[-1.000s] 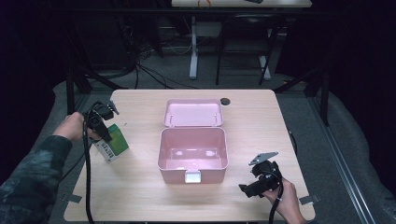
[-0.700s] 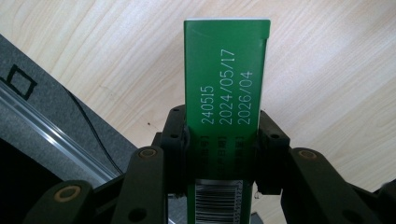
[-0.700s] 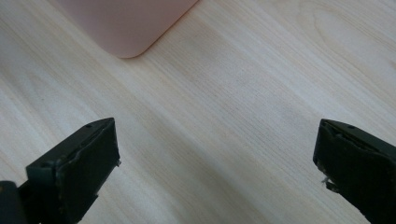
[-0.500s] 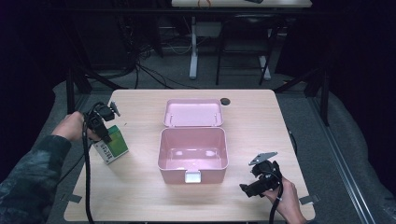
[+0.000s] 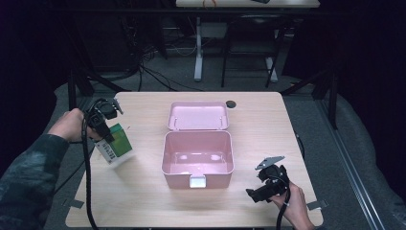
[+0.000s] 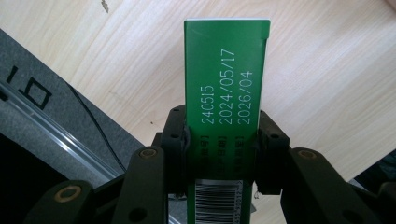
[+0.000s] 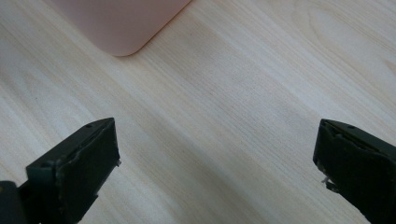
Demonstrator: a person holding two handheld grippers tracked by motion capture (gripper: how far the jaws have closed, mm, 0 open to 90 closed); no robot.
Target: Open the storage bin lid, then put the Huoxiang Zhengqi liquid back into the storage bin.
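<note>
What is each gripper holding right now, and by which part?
The left gripper clamps the green carton across its narrow printed side, near the barcode end. The right gripper is open, holding nothing.

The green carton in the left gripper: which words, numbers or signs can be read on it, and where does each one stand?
On the narrow green side of the green carton, held in the left gripper, printed in white:
"240515"
"2024/05/17"
"2026/04"
Small dark characters between the jaws: too blurred to read.
Barcode digits at the bottom: too small to read.

The green carton's (image 6: 226,93) barcode end (clamped between the jaws) is cut off by the bottom edge; its side print is blurred.
</note>
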